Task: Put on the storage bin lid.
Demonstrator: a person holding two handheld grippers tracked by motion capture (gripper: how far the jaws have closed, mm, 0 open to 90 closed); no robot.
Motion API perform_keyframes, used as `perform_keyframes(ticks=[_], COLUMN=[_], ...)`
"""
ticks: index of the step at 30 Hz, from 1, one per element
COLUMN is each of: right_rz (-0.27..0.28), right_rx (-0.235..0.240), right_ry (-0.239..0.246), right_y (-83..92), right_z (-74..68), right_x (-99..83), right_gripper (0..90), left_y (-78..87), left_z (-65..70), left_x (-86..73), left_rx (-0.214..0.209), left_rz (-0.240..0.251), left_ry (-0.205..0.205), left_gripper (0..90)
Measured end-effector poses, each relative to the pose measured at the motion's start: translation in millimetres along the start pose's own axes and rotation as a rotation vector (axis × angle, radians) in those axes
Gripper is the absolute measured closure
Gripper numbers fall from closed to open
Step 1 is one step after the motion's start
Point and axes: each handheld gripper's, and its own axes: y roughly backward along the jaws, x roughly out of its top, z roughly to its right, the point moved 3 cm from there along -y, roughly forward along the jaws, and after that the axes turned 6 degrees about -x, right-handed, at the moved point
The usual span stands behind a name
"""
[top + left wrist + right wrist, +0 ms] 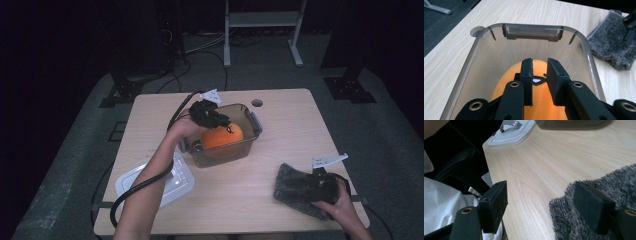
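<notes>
Orange plush (537, 75) with black-and-white mark, right under black jaws of left gripper (539, 72). Clear smoky-grey container (586, 50) around it. Fuzzy grey cloth (599, 185) under one right jaw. Pale wood-grain table (544, 160), white lid (182, 182).

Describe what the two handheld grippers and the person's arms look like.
Both the left gripper and the right gripper are black, with flat rectangular pads and brass-coloured pivot rivets. Each carries a grey three-cornered plate and trails a black cable. The forearms are bare, without sleeves.

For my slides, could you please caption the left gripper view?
Left gripper, jaws nearly shut, poised over the orange ball inside the clear plastic container; grey cloth beside it.
</notes>
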Motion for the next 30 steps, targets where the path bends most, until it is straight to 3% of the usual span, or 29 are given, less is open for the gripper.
perform_keyframes(ticks=[8,16,30], right_rz=[0.001,0.0,-0.003], right_rx=[-0.002,-0.002,-0.005], right_ry=[0.0,0.001,0.001], right_y=[-0.4,-1.5,-2.5], right_z=[0.1,0.0,-0.3], right_x=[0.3,0.5,0.8], right_gripper=[26.7,26.7,26.7], left_y=[8.3,28.4,49.7], left_z=[4.6,13.6,23.6], left_x=[-0.9,-0.5,-8.7], left_rx=[-0.009,-0.015,-0.004], left_rz=[0.018,0.061,0.092], left_ry=[-0.005,-0.021,-0.024], left_gripper=[70.5,67.6,62.6])
